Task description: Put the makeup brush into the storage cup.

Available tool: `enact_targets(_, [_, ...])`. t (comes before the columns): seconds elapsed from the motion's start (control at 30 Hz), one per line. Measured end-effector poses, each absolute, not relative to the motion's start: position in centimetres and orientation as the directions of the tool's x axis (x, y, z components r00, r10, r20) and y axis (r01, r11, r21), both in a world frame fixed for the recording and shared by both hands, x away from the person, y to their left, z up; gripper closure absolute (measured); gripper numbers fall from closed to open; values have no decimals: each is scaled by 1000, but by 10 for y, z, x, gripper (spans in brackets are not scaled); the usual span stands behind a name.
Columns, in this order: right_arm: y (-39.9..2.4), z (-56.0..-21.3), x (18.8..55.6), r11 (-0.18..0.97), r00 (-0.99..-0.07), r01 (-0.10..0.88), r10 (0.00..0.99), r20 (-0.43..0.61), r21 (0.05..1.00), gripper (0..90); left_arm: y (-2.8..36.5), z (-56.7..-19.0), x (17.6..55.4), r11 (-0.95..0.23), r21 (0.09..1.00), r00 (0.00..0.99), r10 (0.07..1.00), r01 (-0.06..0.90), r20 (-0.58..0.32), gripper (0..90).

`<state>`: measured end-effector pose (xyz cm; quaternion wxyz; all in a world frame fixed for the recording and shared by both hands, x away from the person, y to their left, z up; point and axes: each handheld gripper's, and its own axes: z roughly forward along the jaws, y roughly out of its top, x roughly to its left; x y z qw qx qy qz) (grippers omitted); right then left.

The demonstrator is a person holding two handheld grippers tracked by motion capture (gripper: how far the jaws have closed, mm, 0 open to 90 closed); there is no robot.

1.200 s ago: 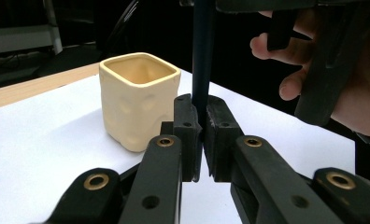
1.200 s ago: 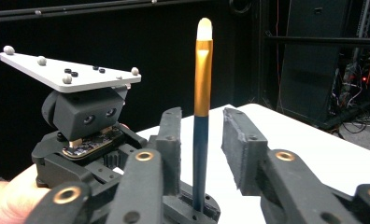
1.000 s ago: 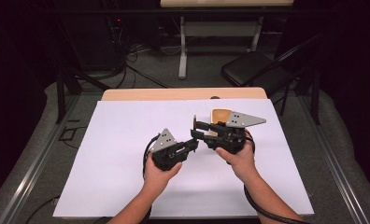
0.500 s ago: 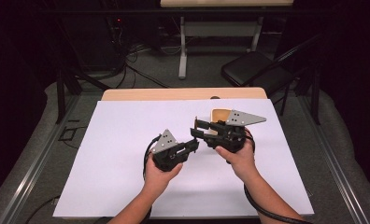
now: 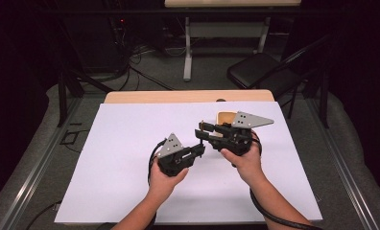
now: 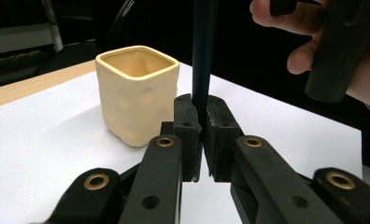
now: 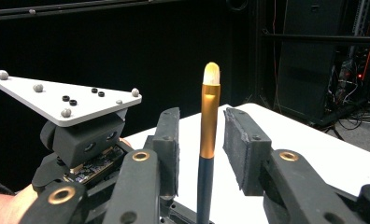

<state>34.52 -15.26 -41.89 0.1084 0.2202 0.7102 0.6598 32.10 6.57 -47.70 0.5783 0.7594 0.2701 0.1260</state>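
A slim brush stands upright, with a dark blue handle (image 6: 202, 56), a gold ferrule (image 7: 209, 116) and a pale tip. My left gripper (image 6: 201, 135) is shut on the handle's lower part. It sits mid-table in the high view, the left gripper (image 5: 200, 149) pointing right. My right gripper (image 7: 202, 122) has its jaws either side of the ferrule, with a gap on each side. They have just been closing and the pads are not touching the brush. A cream square cup (image 6: 136, 98) stands behind the right gripper (image 5: 202, 130) in the high view.
A white sheet (image 5: 130, 158) covers the wooden table (image 5: 178, 97). Beyond the far edge a black chair (image 5: 260, 72) and the legs of another table (image 5: 188, 52) stand on the grey floor. Cables trail from both grippers toward the near edge.
Both hands stay where they were. The right gripper's jaws look slightly narrower around the brush.
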Motion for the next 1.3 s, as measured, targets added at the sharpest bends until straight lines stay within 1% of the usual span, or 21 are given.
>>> enact_targets(0.4, [-151, -419, 345, 32, -880, 171, 455, 138, 985, 712, 66, -477, 322, -184, 946, 827, 547, 268, -128, 842])
enact_targets(0.83, [-152, -420, 345, 35, -878, 164, 460, 130, 986, 793, 66, -479, 321, -180, 945, 822, 555, 272, -131, 842])
enact_targets(0.97, [-152, -420, 345, 37, -881, 162, 455, 128, 986, 824, 66, -479, 322, -180, 945, 828, 544, 272, -135, 842])
enact_targets(1.3, [-152, -420, 345, 39, -881, 159, 457, 124, 987, 834, 66, -479, 322, -180, 946, 828, 545, 271, -133, 842])
